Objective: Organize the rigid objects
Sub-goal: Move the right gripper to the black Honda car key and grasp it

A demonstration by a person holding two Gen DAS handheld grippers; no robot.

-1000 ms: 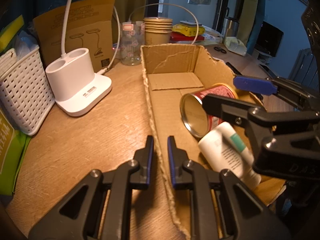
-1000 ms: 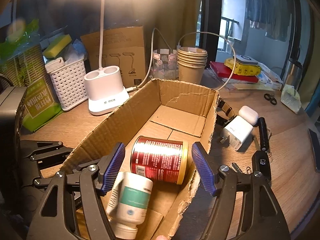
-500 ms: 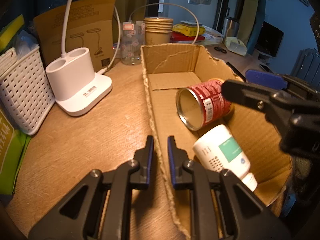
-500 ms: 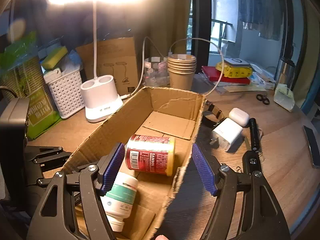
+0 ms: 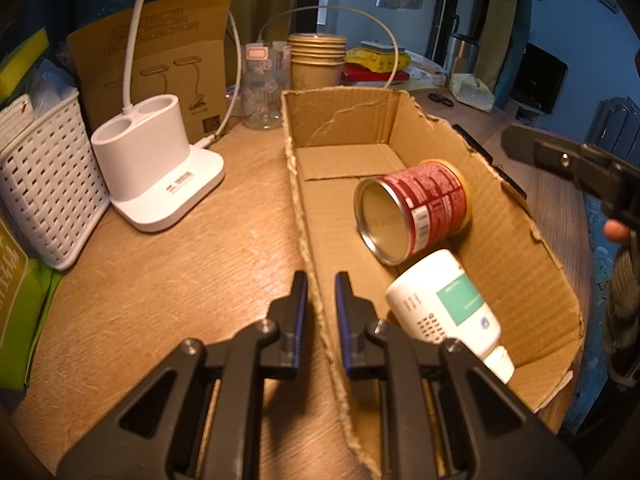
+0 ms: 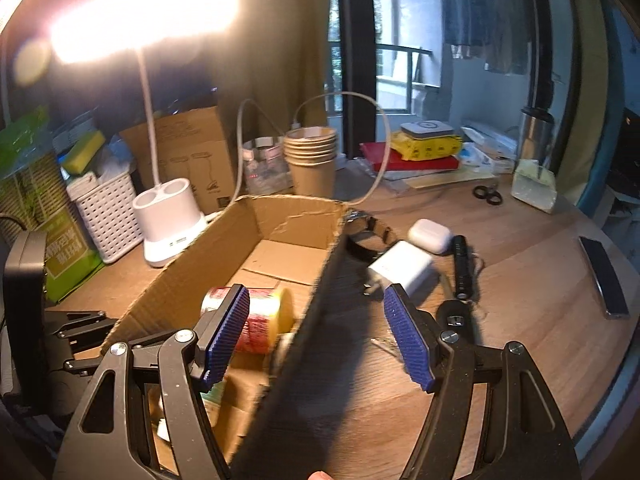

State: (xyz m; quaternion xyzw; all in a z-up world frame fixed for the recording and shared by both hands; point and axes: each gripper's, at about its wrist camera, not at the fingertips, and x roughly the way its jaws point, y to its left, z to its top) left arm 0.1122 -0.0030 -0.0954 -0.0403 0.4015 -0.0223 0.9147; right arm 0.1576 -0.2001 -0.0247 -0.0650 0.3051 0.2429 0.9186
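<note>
Left gripper [image 5: 321,296] fingers clamped on cardboard box [image 5: 516,248] side wall. Right gripper [image 6: 316,336] fingers apart, empty, above box's other wall. Red can [image 5: 420,208], white bottle [image 5: 448,312] lying inside.

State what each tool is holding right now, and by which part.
The left tool is shut on the cardboard box, pinching the top edge of its near side wall. The right tool is open and holds nothing.

Black triangular-framed left gripper [image 5: 321,300], right gripper [image 6: 316,338], ribbed blue fingers [image 6: 408,338], silver screws
</note>
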